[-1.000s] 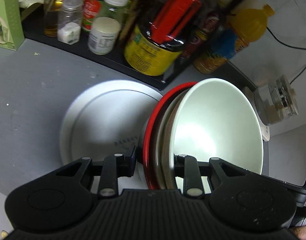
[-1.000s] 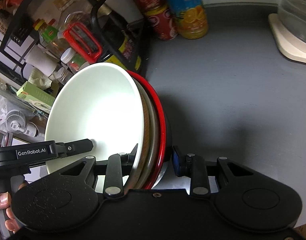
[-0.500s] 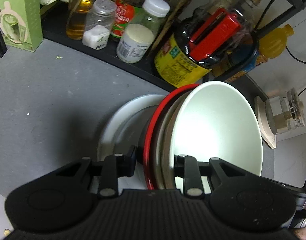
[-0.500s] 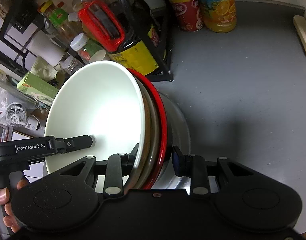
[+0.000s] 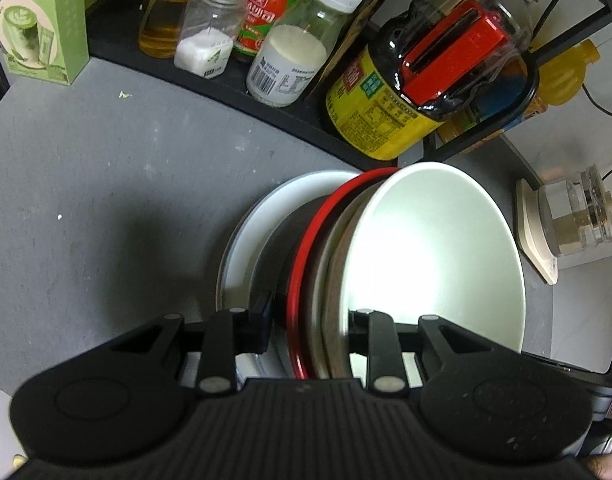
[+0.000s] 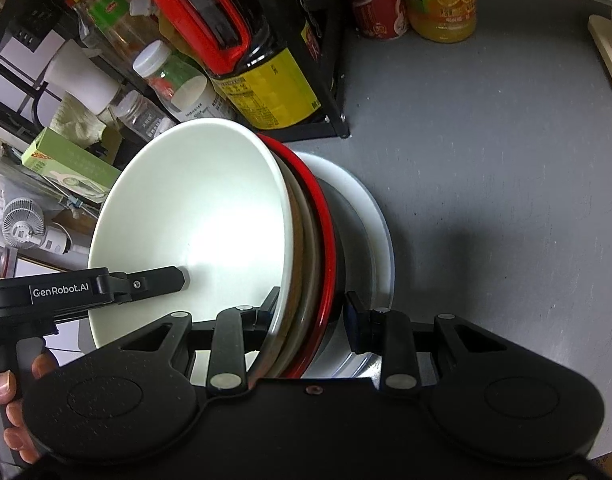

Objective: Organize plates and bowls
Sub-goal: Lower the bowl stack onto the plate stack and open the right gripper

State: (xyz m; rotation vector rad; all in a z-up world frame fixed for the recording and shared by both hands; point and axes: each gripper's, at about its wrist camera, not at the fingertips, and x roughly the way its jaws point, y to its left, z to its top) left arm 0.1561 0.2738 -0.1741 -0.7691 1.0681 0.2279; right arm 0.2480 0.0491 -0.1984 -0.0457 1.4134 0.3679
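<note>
Both grippers clamp one nested stack of bowls by its rim, from opposite sides. The stack holds a pale green-white bowl [image 5: 434,256], a brown-rimmed bowl [image 5: 333,276] and a red-rimmed black bowl [image 5: 306,256]. My left gripper [image 5: 310,320] is shut on the stack. My right gripper [image 6: 312,312] is shut on it too; the white bowl [image 6: 194,216] faces left there. The stack hangs just above a white plate [image 5: 250,248] on the grey counter, also in the right wrist view [image 6: 370,216]. Contact with the plate cannot be told.
A black rack [image 5: 234,96] at the back holds jars, oil and sauce bottles and a big yellow-labelled bottle [image 5: 390,112]. A green box [image 5: 38,20] stands far left. A glass jar on a pale board [image 5: 566,220] sits right. Cans [image 6: 378,0] stand behind.
The stack has moved with both grippers over the white plate, which now lies mostly under it. The rack of bottles is nearer in both views.
</note>
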